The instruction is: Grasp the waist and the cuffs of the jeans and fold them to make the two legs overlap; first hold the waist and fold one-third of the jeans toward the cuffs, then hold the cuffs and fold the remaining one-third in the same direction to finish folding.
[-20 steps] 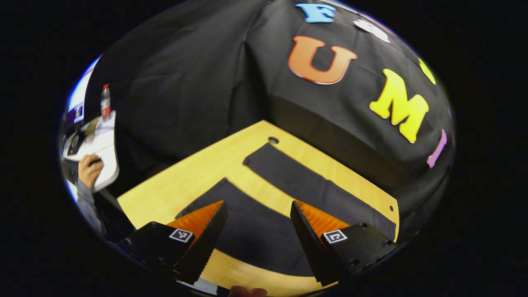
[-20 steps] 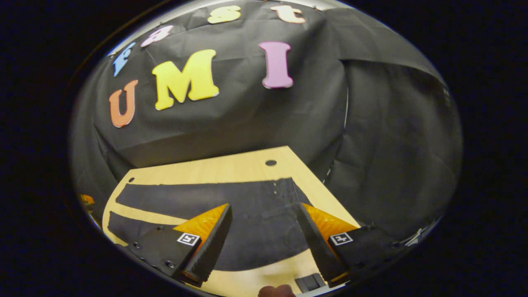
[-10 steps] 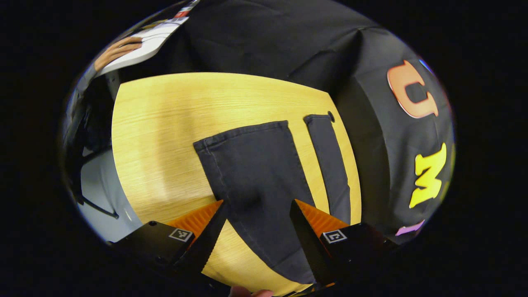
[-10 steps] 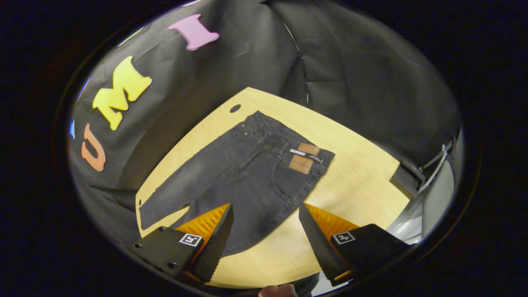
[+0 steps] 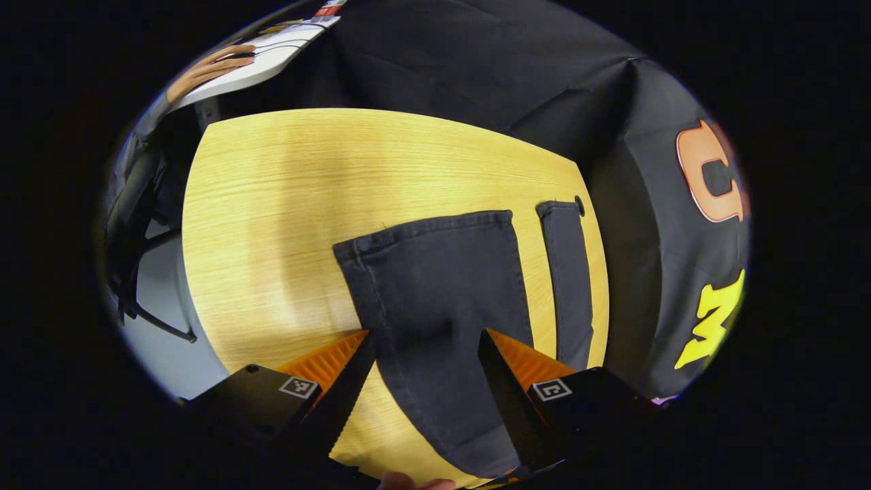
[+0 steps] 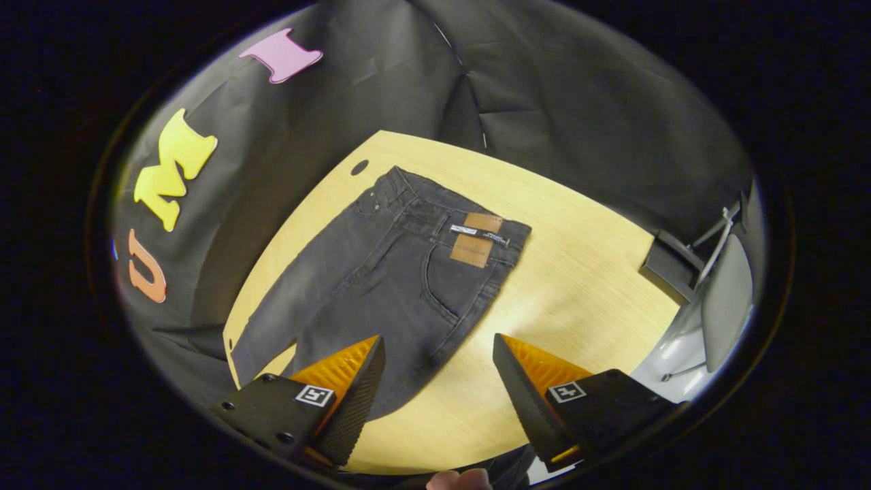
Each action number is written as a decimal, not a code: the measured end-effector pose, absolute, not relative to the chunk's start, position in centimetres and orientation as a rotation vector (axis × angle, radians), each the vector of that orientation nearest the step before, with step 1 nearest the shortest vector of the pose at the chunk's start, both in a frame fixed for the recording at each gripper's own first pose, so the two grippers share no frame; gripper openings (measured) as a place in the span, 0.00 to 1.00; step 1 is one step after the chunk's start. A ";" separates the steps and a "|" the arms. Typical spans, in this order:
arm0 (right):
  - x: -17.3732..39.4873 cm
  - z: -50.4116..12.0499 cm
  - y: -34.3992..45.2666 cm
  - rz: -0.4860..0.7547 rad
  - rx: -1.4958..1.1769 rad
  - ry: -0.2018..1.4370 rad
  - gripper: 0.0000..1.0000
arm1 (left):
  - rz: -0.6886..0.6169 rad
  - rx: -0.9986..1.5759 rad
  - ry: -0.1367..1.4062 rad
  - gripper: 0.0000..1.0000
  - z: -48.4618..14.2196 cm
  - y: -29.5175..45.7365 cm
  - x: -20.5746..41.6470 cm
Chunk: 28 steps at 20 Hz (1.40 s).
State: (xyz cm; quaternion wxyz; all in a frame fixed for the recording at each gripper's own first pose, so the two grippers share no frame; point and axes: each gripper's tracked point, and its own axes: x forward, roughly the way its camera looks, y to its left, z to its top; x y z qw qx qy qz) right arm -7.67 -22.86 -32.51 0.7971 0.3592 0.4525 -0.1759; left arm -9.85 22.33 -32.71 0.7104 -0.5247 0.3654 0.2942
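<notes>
Overhead, both grippers [image 5: 425, 371] [image 6: 439, 378] gape — jeans [image 6: 401, 279] flat.

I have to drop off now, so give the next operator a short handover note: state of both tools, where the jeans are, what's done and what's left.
Left tool: open, holding nothing, above the near leg by its cuff.
Right tool: open, holding nothing, above the near edge of the jeans, below the waist.
Jeans: spread flat on the wooden table, legs apart, table showing between them; the far leg lies along the table's far edge.
Done: nothing folded.
Left: grasp waist and cuff, lay one leg over the other, then fold the waist third toward the cuffs, then the cuff third.
</notes>
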 end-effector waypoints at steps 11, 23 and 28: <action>-6.4 -35.1 -24.4 -0.452 1.017 0.975 0.98 | 0.600 -1.261 0.741 0.56 -34.0 21.5 -5.6; -2.3 -37.5 -26.2 -0.554 0.901 1.019 0.96 | 0.607 -1.242 0.808 0.04 -34.7 21.4 -5.3; -2.7 -38.3 -27.0 -0.724 0.864 1.091 0.67 | 0.609 -1.234 0.814 0.04 -34.6 21.3 -5.1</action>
